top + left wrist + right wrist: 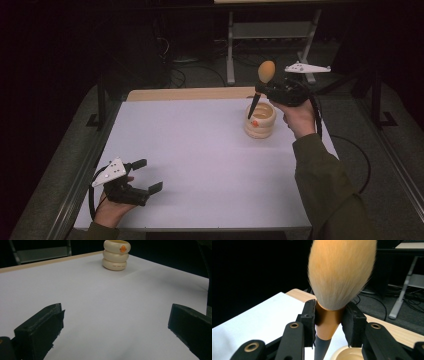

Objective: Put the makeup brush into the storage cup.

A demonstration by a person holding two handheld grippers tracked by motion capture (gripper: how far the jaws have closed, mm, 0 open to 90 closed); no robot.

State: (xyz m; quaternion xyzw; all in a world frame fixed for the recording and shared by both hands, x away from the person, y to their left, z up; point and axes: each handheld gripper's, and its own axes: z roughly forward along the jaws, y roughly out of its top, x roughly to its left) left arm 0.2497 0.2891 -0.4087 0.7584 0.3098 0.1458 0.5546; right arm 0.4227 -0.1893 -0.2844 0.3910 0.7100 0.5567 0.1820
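Left gripper [148,175] rests near-left of the ringed cream holder [260,121], well apart from it, jaws spread, empty. White table [200,150] between them bare.

Right gripper [328,317] clamps the makeup brush [337,277] at its copper ferrule, handle tip just over the holder's mouth. Brush likely light; bristles soft, ferrule stiff — grip there. Holder may tip.

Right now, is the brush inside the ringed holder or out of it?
Mostly out: the right tongs hold the brush upright above the holder; whether its tip is below the rim, cannot tell.
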